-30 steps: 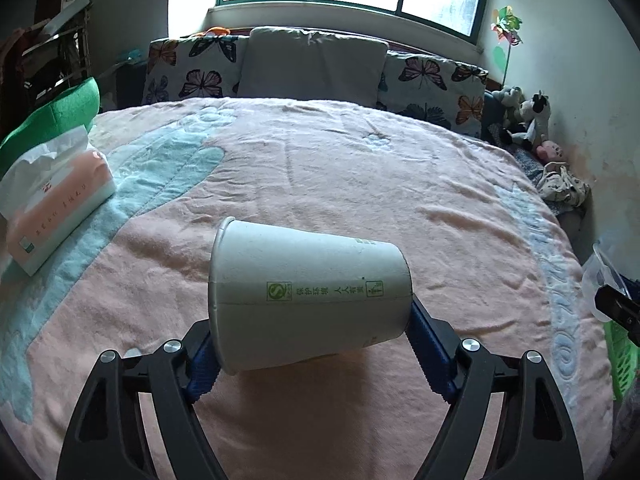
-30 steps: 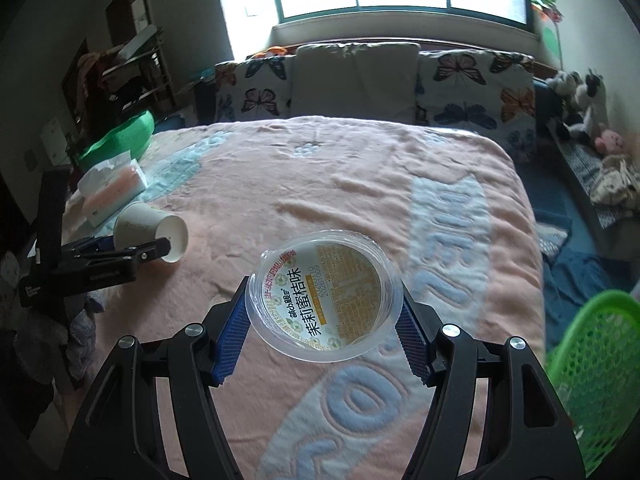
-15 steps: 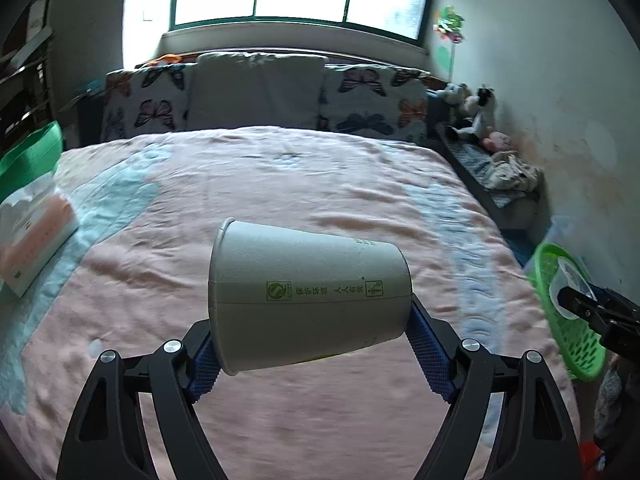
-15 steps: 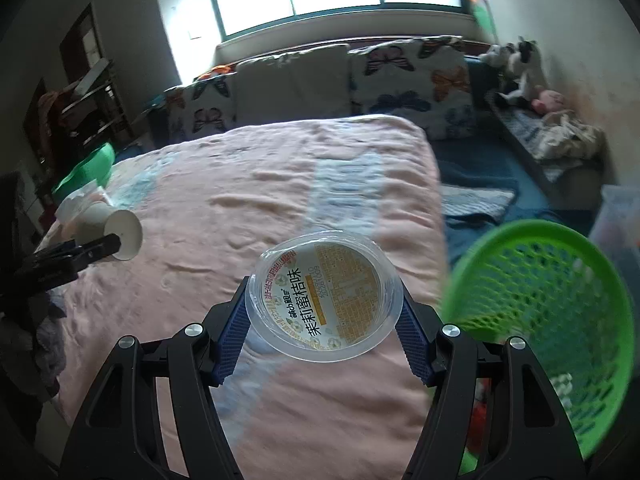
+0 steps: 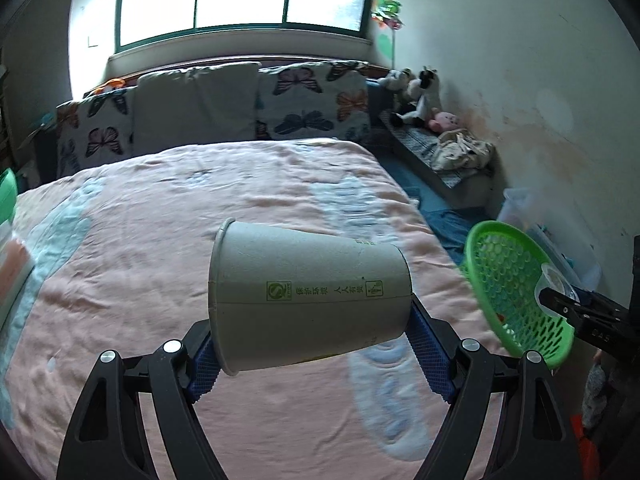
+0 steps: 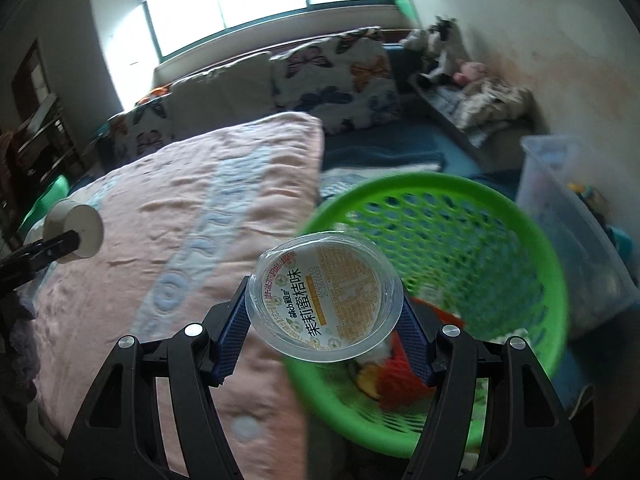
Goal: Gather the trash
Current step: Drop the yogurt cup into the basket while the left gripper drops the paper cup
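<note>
My left gripper (image 5: 316,352) is shut on a grey paper cup (image 5: 308,296), held sideways with its mouth to the left, above the pink bed cover (image 5: 160,248). My right gripper (image 6: 320,340) is shut on a clear plastic cup with a printed lid (image 6: 324,296), held over the near rim of a green mesh basket (image 6: 460,240) beside the bed. That basket (image 5: 508,280) also shows at the right of the left wrist view, with the right gripper (image 5: 560,300) and its clear cup over it. The paper cup (image 6: 76,232) shows far left in the right wrist view.
Butterfly pillows (image 5: 308,104) line the head of the bed. Soft toys (image 5: 420,96) and clothes lie on a low ledge along the right wall. A clear plastic box (image 6: 576,216) stands behind the basket, which holds red and orange rubbish (image 6: 400,376). A tissue pack (image 5: 12,268) lies at the bed's left edge.
Both grippers have swung to the right across the bed with their cups. The green basket has come from the right edge to under the right gripper, and into the left wrist view.
</note>
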